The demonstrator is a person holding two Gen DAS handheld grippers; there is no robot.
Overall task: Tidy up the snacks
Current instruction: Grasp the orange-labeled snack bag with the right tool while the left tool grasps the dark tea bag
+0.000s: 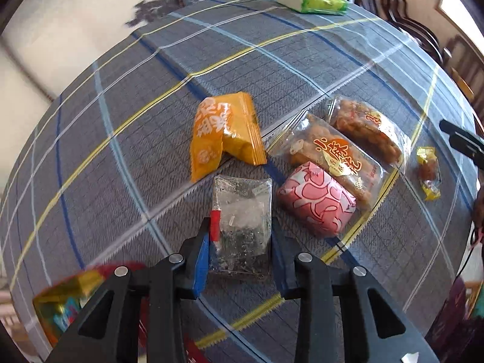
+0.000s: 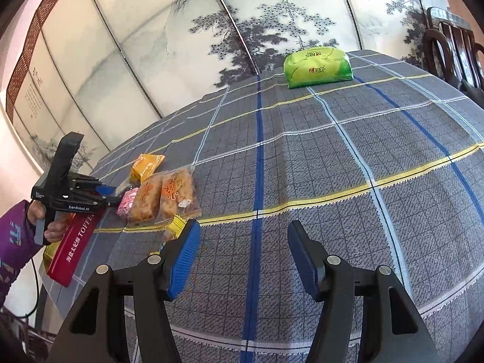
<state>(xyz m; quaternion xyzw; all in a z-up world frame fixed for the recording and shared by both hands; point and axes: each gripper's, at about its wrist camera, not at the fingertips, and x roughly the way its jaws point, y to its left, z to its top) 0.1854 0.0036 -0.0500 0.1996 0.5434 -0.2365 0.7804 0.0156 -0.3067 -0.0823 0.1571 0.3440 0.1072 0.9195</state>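
My left gripper [image 1: 241, 224] points down at the table and is shut on a clear packet [image 1: 242, 199] with dark contents and a red tab, its blue pads pressing the packet's two long sides. Around it lie an orange packet [image 1: 224, 133], a pink patterned packet [image 1: 317, 199], two clear packets of fried twists [image 1: 332, 157] and a small yellow-wrapped candy [image 1: 428, 172]. In the right wrist view the left gripper [image 2: 113, 198] sits over this cluster, held by a hand. My right gripper [image 2: 243, 227] hovers open over bare tablecloth with nothing between its fingers.
A red and gold toffee box [image 2: 75, 242] lies at the table's near left edge. At the far side sits a green tissue pack [image 2: 317, 66]. The checked tablecloth [image 2: 332, 166] covers a round table. Dark wooden chairs [image 2: 453, 48] stand at the right, a painted screen behind.
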